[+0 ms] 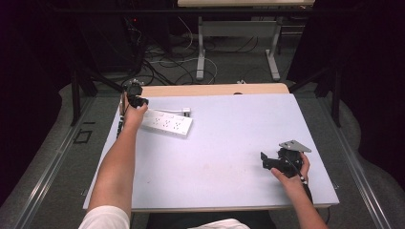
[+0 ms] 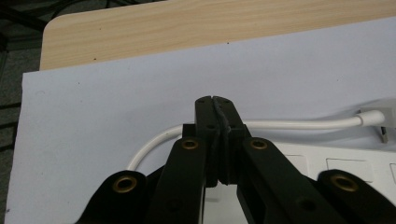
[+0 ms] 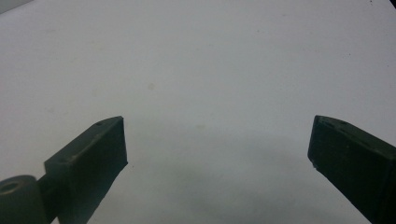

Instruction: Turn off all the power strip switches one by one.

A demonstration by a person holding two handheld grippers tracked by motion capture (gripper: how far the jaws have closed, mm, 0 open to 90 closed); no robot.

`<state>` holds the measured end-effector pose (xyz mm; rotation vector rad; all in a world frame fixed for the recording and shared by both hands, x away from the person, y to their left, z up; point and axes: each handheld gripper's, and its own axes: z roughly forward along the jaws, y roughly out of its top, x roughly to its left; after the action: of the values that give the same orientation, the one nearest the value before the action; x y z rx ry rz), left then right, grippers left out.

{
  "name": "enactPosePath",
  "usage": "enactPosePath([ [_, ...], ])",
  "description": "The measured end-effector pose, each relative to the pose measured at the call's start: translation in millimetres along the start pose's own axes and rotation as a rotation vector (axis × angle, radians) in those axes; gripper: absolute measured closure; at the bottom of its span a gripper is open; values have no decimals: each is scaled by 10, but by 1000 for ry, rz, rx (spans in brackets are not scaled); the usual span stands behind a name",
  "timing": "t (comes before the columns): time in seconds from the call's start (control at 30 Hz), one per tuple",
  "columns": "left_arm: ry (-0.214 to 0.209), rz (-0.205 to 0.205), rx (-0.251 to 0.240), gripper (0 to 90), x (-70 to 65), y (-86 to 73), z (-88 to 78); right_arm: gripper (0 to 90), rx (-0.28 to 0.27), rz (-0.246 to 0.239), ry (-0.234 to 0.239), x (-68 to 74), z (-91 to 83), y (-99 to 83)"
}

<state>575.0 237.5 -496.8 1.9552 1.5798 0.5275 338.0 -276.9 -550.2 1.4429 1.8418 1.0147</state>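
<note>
Nearest me, my right gripper (image 1: 265, 161) rests low over the bare white table sheet (image 1: 229, 152) at the near right, jaws spread wide with nothing between them. Farther off at the far left, my left gripper (image 2: 215, 100) is clenched tight, jaws pressed together over the white cable (image 2: 299, 124); whether it pinches the cable I cannot tell. The white power strip (image 1: 167, 122) lies just beside it.

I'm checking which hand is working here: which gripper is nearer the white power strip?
Left. The left gripper is at the power strip's near-left end, jaws shut over its white cable. The right gripper hovers open far off, over bare table.
</note>
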Motion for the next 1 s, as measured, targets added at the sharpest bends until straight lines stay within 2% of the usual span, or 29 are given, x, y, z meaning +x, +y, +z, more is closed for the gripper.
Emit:
enactPosePath([
  [0.07,-10,7,15,900,10,-4,8,28,-2,-7,2,8,-17,-2],
  [0.17,-5,5,10,900,13,-10,22,30,-3,-12,9,11,-22,-4],
  [0.2,-9,6,31,900,26,-8,21,27,-1,-12,14,11,-25,-6],
  [0.27,-8,-6,30,900,23,-11,35,24,3,-13,11,11,-26,-7],
  [0.47,-1,-7,46,900,41,-17,64,21,4,-15,15,13,-23,-7],
  [0.5,5,-4,68,900,36,-26,69,21,3,-15,16,12,-23,-5],
  [0.6,12,9,89,900,31,-40,82,19,3,-20,17,15,-24,-4],
  [1.0,27,11,129,900,-11,-74,144,17,3,-13,13,3,-30,-3],
])
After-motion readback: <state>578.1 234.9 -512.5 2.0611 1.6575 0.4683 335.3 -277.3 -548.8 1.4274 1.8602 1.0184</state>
